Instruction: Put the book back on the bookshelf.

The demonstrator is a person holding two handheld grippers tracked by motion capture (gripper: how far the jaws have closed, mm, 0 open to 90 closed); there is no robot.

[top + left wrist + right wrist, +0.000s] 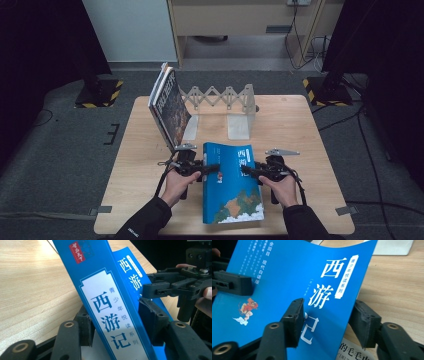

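Observation:
A blue book (232, 190) with white Chinese lettering sits at the table's near middle, its top end raised between my two grippers. My left gripper (212, 168) grips it from the left; in the left gripper view the blue spine (110, 315) fills the gap and both pads press on it, left gripper (115, 312) shut. My right gripper (246, 172) holds the opposite edge. In the right gripper view one pad lies on the blue cover (287, 277), the other against the page edge, right gripper (328, 307) shut. A white printed page (352, 350) shows under the cover.
Several books (169, 106) lean at the back left against an expanding rack (220, 96) with metal bookend plates (239, 126). The wooden table (300, 130) has bare room to the right and left. Dark stands and cables are on the floor around it.

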